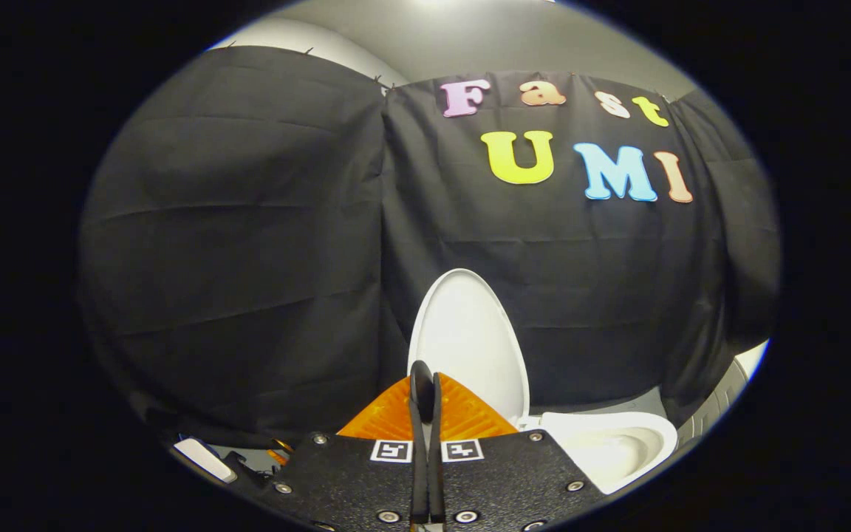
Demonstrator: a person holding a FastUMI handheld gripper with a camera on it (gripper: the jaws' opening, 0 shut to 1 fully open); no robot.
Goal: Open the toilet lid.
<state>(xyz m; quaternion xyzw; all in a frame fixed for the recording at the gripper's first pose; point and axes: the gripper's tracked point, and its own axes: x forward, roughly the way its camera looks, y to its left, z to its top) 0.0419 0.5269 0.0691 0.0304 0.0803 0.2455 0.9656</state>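
Lid stands upright against the far wall behind the bowl, gripper fingers together and empty just near of it, so only pulling clear seems left.

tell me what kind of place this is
Probably a mock bathroom in a recording booth: a white toilet with its lid raised stands against black cloth walls. The tongs are shut, just before the lid.

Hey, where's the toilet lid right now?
In the gripper view, the toilet lid stands raised against the black cloth wall, just beyond the shut gripper, left of the open toilet bowl.
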